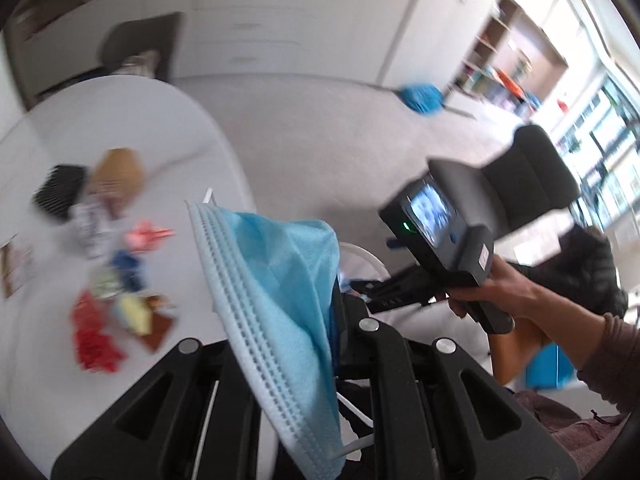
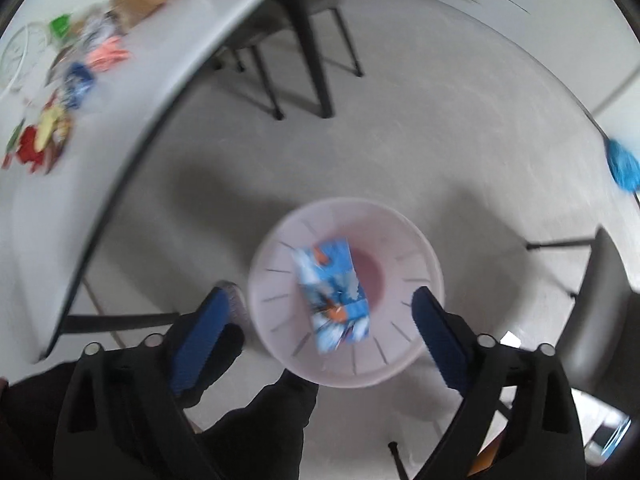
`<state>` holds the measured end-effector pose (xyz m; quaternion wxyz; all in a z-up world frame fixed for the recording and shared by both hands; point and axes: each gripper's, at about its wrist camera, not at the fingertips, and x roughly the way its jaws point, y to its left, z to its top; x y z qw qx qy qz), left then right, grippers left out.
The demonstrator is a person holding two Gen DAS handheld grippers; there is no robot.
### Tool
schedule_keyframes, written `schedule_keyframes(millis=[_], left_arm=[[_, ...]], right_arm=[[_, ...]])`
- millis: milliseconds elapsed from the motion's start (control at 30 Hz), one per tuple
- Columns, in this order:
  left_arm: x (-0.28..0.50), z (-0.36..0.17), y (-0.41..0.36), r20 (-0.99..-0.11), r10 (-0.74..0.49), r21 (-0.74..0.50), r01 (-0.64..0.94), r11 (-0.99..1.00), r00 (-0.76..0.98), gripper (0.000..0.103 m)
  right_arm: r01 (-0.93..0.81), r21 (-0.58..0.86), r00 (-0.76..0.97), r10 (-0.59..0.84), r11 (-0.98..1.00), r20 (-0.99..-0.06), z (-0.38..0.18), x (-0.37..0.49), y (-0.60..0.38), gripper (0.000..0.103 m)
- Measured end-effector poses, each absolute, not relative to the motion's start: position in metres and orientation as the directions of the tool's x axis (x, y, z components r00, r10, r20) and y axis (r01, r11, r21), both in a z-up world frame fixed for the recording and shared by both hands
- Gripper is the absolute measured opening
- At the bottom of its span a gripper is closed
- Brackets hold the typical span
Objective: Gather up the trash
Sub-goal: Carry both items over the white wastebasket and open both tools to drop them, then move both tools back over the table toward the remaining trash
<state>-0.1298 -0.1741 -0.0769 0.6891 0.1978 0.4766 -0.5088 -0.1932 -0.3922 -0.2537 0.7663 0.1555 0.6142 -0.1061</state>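
My left gripper (image 1: pixel 316 320) is shut on a blue face mask (image 1: pixel 276 296), held up beside the white table (image 1: pixel 168 128). Several pieces of trash lie on the table: a red wrapper (image 1: pixel 94 340), a pink wrapper (image 1: pixel 146 234) and a brown paper bag (image 1: pixel 116 176). My right gripper (image 2: pixel 320 312) is open above a white bin (image 2: pixel 416 344) on the floor. A blue and white wrapper (image 2: pixel 334 296) is between its blue fingers (image 2: pixel 204 332), over the bin's opening, loose. The right gripper's body shows in the left wrist view (image 1: pixel 436 236).
Dark chairs stand by the table (image 2: pixel 304 20) and at the right (image 2: pixel 600 312). A blue mop head (image 2: pixel 622 164) lies on the grey floor. My dark trouser legs (image 2: pixel 260 428) are under the right gripper. Shelves and windows are at the far right.
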Motion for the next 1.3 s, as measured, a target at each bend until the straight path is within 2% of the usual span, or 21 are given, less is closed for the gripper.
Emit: schedule_keyframes(millis=[33,233,267,333,367,400,600,700,1067,1200,1300], left_arm=[[-0.138,-0.084,-0.188,-0.866,-0.500,-0.218,0.898,0.383,0.004,0.009],[-0.169,-0.126,-0.239,-0.882,-0.461,-0.279,0.898,0.340,-0.099,0.009],[-0.172,-0.134,-0.246,-0.882,-0.458,-0.284,0.897,0.337,-0.107,0.013],[-0.180,-0.153,-0.263,-0.887,-0.444,-0.296,0.895,0.334,-0.127,0.050],[-0.184,-0.158,-0.268,-0.892,-0.435,-0.288,0.893,0.345,-0.119,0.084],[-0.188,-0.166,-0.274,-0.895,-0.436,-0.270,0.894,0.357,-0.096,0.091],[-0.183,-0.201,-0.294,-0.917,-0.369,-0.315,0.839,0.445,-0.149,0.092],[-0.173,-0.198,-0.282,-0.915,-0.387,-0.319,0.796,0.514,-0.117,0.095],[-0.147,-0.167,-0.257,-0.904,-0.426,-0.314,0.720,0.619,-0.029,0.095],[-0.134,-0.141,-0.230,-0.902,-0.426,-0.259,0.694,0.671,0.075,0.095],[-0.124,-0.112,-0.189,-0.889,-0.417,-0.204,0.653,0.729,0.188,0.095]], right_arm=[[0.370,0.118,0.246,0.025,0.922,-0.969,-0.249,-0.194,-0.395,0.101],[0.479,0.146,0.339,-0.028,0.866,-0.940,-0.206,-0.248,-0.443,0.101],[0.489,0.148,0.348,-0.036,0.860,-0.937,-0.203,-0.252,-0.447,0.101],[0.509,0.152,0.366,-0.053,0.847,-0.929,-0.188,-0.269,-0.459,0.101],[0.518,0.151,0.371,-0.063,0.842,-0.926,-0.182,-0.276,-0.463,0.101],[0.524,0.150,0.377,-0.070,0.839,-0.924,-0.181,-0.280,-0.466,0.101],[0.539,0.160,0.402,-0.085,0.827,-0.912,-0.177,-0.293,-0.484,0.101],[0.538,0.173,0.413,-0.079,0.825,-0.907,-0.174,-0.293,-0.487,0.101],[0.469,0.165,0.436,-0.065,0.868,-0.898,-0.166,-0.262,-0.471,0.101],[0.383,0.147,0.474,-0.058,0.912,-0.879,-0.145,-0.237,-0.444,0.101],[0.262,0.169,0.520,0.008,0.950,-0.854,-0.127,-0.210,-0.414,0.101]])
